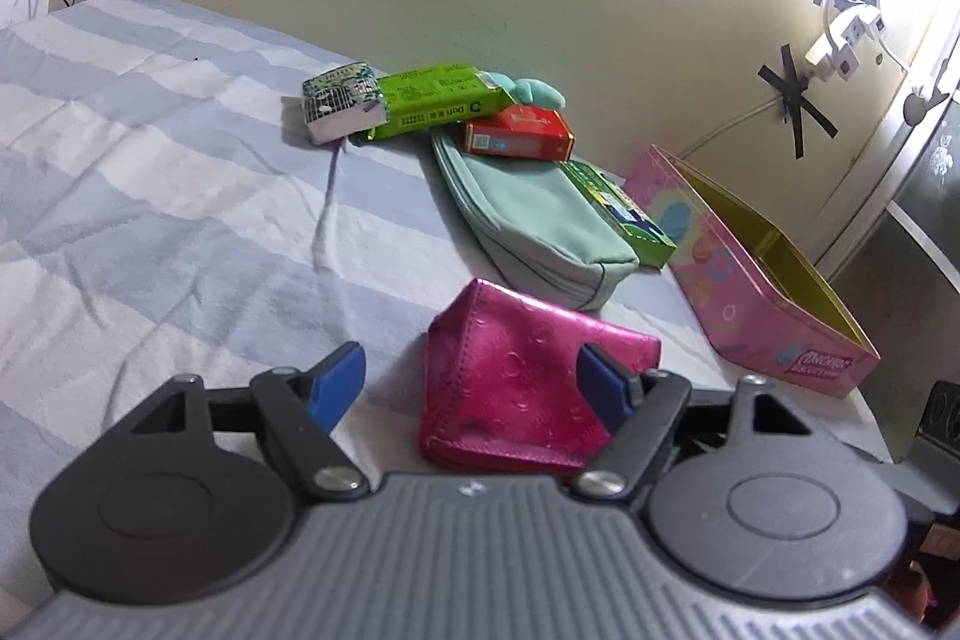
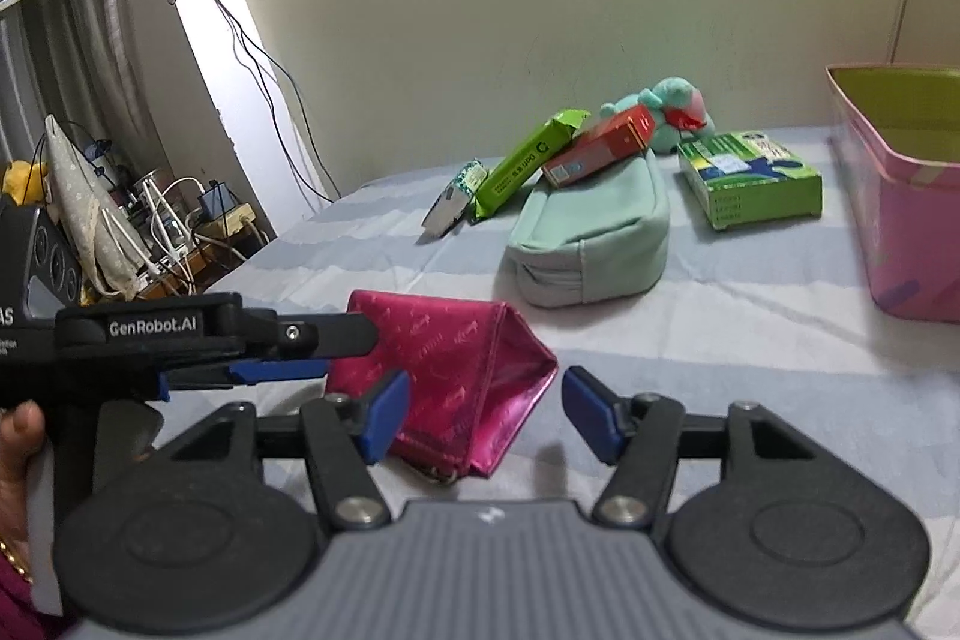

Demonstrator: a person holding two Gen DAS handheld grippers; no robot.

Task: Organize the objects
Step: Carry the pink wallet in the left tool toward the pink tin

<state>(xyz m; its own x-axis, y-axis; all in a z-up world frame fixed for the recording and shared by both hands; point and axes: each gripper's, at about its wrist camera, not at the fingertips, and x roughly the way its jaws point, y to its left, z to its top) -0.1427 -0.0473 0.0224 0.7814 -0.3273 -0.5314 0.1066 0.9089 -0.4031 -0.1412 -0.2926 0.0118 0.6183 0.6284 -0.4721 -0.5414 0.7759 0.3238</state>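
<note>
Left wrist view: striped bed sheet (image 1: 150, 196) underneath all; pink open box (image 1: 774, 292) off to the right, well apart from the jaws; mint pouch (image 1: 528, 214) ahead, beyond the pink wallet (image 1: 516, 388). Wallet standing tent-like, just ahead of the left gripper (image 1: 474, 388), jaws wide, right blue pad over the wallet's flap, left pad clear of it; contact not possible to confirm. Ridge running away from the camera and rightward.

Right wrist view: same wallet (image 2: 444, 388) lying left of centre of the right gripper (image 2: 486, 415), jaws wide, nothing between the pads but one wallet corner. Left gripper (image 2: 282, 352) reaching in from the left over the wallet's far side, so likely nearer. Hidden: wallet's near edge behind both gripper bodies, box base cut off at the frame edge
</note>
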